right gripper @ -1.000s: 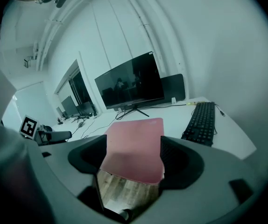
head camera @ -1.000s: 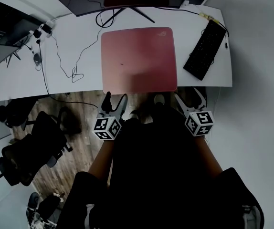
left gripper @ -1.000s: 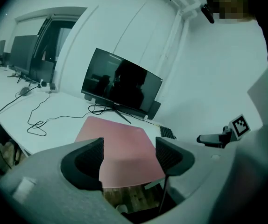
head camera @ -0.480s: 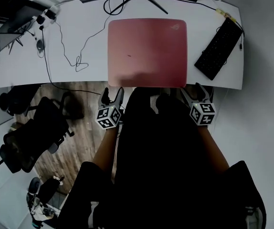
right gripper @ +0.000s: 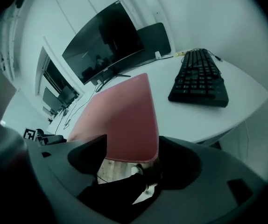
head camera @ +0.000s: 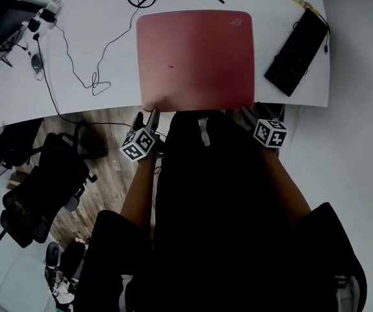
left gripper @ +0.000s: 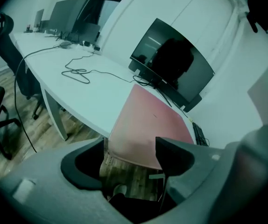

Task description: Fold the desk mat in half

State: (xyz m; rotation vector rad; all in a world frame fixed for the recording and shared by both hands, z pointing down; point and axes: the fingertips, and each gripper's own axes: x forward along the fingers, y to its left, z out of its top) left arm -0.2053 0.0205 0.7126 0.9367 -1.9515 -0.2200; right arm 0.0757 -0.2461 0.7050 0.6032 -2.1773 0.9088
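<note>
the white desk (head camera: 95, 18) carries the red mat (head camera: 196, 60), flat at the middle of its near edge and slightly overhanging it. a black keyboard (head camera: 297, 44) lies along the desk's right edge. the left gripper (head camera: 146, 119) is at the mat's near left corner and the right gripper (head camera: 250, 114) at its near right corner. both have jaws wide apart and clamp nothing, each corner showing between them. a thin cable (head camera: 76, 60) loops on the desk's left part.

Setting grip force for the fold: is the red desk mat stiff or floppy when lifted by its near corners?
Probably floppy: the desk mat looks thin and lies flat, so its middle may sag between the left gripper and right gripper. Its near edge juts past the desk without drooping, suggesting some body.
</note>
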